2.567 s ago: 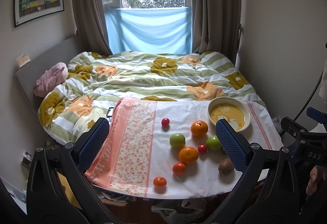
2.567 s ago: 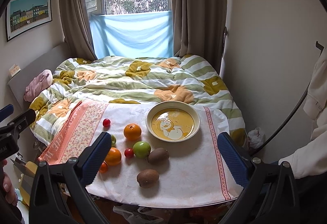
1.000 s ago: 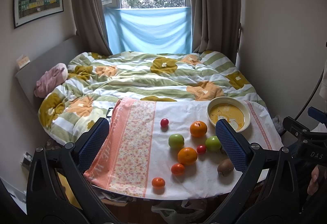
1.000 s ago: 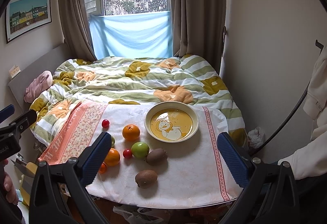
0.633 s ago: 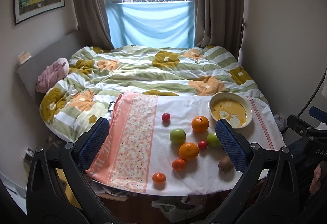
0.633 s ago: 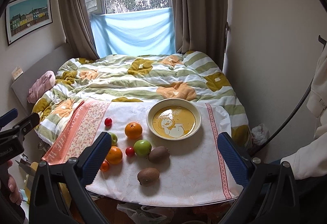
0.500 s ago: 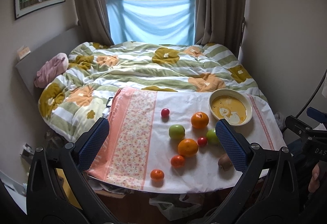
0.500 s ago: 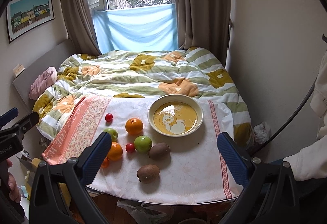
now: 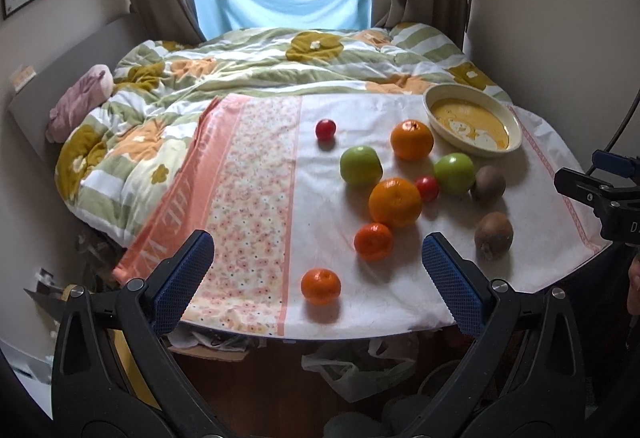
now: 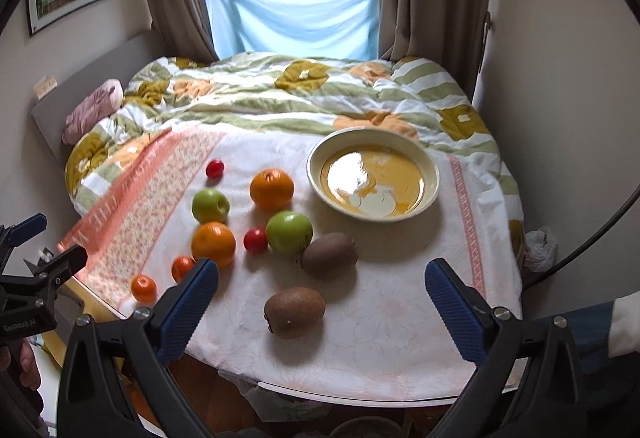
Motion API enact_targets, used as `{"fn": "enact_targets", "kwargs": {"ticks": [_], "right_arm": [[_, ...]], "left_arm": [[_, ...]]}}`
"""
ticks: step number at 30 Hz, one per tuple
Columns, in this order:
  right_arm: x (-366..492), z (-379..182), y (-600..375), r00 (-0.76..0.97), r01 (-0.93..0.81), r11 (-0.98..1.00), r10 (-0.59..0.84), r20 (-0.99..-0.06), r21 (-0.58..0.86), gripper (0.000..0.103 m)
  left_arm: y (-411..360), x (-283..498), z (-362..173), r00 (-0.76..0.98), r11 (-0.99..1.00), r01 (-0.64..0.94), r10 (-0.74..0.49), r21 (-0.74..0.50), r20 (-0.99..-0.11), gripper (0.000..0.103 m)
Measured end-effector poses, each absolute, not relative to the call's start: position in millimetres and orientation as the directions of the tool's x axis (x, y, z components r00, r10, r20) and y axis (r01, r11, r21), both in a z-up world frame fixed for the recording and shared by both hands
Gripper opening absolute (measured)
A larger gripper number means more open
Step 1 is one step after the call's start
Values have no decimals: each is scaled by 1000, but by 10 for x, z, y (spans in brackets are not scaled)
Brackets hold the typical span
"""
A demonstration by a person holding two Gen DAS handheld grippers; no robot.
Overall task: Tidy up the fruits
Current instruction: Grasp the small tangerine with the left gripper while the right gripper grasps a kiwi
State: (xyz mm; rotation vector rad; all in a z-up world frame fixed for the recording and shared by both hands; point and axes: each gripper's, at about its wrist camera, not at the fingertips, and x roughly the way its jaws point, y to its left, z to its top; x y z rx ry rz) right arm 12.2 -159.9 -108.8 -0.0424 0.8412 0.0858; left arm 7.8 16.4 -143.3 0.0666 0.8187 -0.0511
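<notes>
Now my left gripper (image 9: 316, 272) & right gripper (image 10: 322, 292), both w/ ribbed blue pads wide apart and holding nothing, are closer than before to the smooth round fruits (image 9: 395, 202) scattered on the cloth-covered table (image 10: 400, 318) beside the glossy cream bowl (image 10: 432, 174).

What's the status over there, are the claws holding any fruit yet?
Left gripper open, empty. Right gripper open, empty. Cream bowl with yellow duck picture holds no fruit; fruit lies loose on the white cloth. Nothing blocking the nearest brown kiwi.
</notes>
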Motion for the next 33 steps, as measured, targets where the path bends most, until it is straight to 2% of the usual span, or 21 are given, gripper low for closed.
{"fn": "enact_targets", "kwargs": {"ticks": [8,12,20,22,26,28,30,33], "right_arm": [[214,-1662,-1515,611,-140,990,93,-786,8,103],[255,-1861,-1458,577,-172,985,111,-809,13,103],[313,-2069,-1449,541,-200,979,135,-830,29,103],[315,-2100,-1446,536,-206,978,138,-833,29,103],[312,-2145,-1444,526,-213,977,143,-839,34,103],[314,-2165,-1445,520,-218,975,148,-841,37,103],[311,-2184,-1444,517,-225,974,152,-843,37,103],[321,-2210,-1440,513,-232,972,154,-845,36,103]], "left_arm": [[127,180,-2054,633,995,77,-6,55,-774,103],[88,261,-2261,610,997,67,-6,45,-792,95],[54,276,-2425,589,999,39,6,36,-808,89],[58,282,-2456,580,999,36,9,37,-815,84],[74,268,-2494,572,999,23,13,33,-820,80],[81,271,-2500,567,1000,16,10,23,-823,70],[87,279,-2505,566,1000,9,15,25,-824,66],[110,295,-2512,561,1000,0,18,21,-828,54]]}}
